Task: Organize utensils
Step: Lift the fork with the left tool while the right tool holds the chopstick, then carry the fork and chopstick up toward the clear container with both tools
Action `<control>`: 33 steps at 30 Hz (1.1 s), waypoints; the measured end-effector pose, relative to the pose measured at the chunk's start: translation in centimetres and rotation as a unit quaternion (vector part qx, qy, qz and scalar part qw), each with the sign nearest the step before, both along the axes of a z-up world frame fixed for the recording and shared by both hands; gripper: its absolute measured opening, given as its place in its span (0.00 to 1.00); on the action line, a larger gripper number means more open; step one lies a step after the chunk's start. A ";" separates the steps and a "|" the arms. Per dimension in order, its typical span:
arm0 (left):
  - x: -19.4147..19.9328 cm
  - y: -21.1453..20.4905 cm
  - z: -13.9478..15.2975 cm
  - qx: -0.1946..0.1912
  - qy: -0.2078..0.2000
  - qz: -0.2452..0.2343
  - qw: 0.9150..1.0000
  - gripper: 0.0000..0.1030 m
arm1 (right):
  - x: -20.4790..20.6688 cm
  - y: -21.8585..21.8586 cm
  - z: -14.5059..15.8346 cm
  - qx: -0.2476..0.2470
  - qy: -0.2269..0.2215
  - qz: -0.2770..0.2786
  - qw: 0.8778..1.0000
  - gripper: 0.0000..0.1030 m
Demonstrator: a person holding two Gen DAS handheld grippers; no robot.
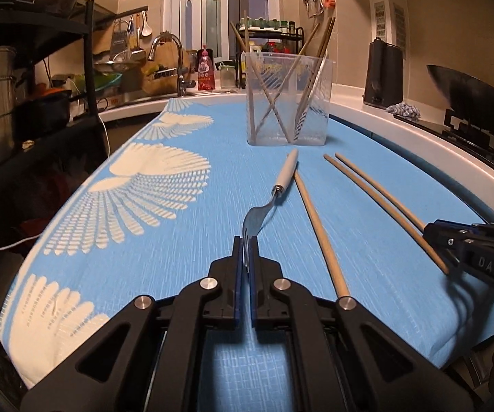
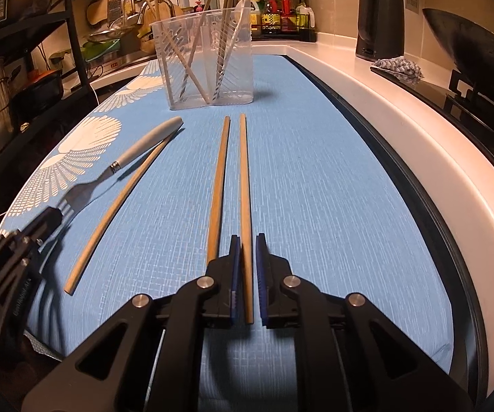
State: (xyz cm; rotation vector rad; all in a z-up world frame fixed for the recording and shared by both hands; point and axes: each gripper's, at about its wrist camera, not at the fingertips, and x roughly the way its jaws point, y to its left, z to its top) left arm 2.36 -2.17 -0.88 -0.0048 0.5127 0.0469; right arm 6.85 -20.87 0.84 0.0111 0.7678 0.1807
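A fork (image 1: pixel 274 192) with a white handle lies on the blue cloth (image 1: pixel 178 240). My left gripper (image 1: pixel 245 240) is shut on the fork's tines. One wooden chopstick (image 1: pixel 319 230) lies just right of the fork. Two more chopsticks (image 2: pixel 219 178) lie side by side. My right gripper (image 2: pixel 247 238) stands around the right one (image 2: pixel 245 185), its jaws narrow with a small gap on the right side. A clear plastic holder (image 1: pixel 286 99) stands at the far end with several chopsticks in it. The left gripper shows in the right wrist view (image 2: pixel 54 214).
A white counter edge (image 2: pixel 401 130) runs along the right, with a black wok (image 2: pixel 480 48) on a stove, a dish rag (image 2: pixel 399 65) and a black kettle (image 2: pixel 379 20). A sink tap (image 1: pixel 169 58) and a black shelf rack (image 1: pixel 41 68) stand at the left.
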 end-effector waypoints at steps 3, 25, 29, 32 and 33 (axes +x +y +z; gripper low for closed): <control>0.1 0.1 -0.2 -0.007 0.002 -0.002 1.000 0.02 | -0.3 0.0 0.0 -0.001 -0.004 -0.002 1.000 0.10; 0.8 -0.2 -0.2 -0.005 0.010 0.004 1.000 0.03 | -0.7 -0.2 0.0 -0.005 -0.005 -0.001 1.000 0.05; 0.6 -0.3 0.3 -0.004 0.005 0.000 1.000 0.04 | -0.7 -0.3 0.5 -0.008 -0.008 -0.006 1.000 0.05; 0.3 -0.3 0.8 -0.002 -0.004 0.000 1.000 0.04 | -1.0 -0.3 1.1 -0.010 -0.015 -0.007 1.000 0.05; 0.1 -0.3 1.0 -0.002 -0.008 -0.001 1.000 0.04 | -1.1 -0.3 1.3 -0.010 -0.018 -0.007 1.000 0.05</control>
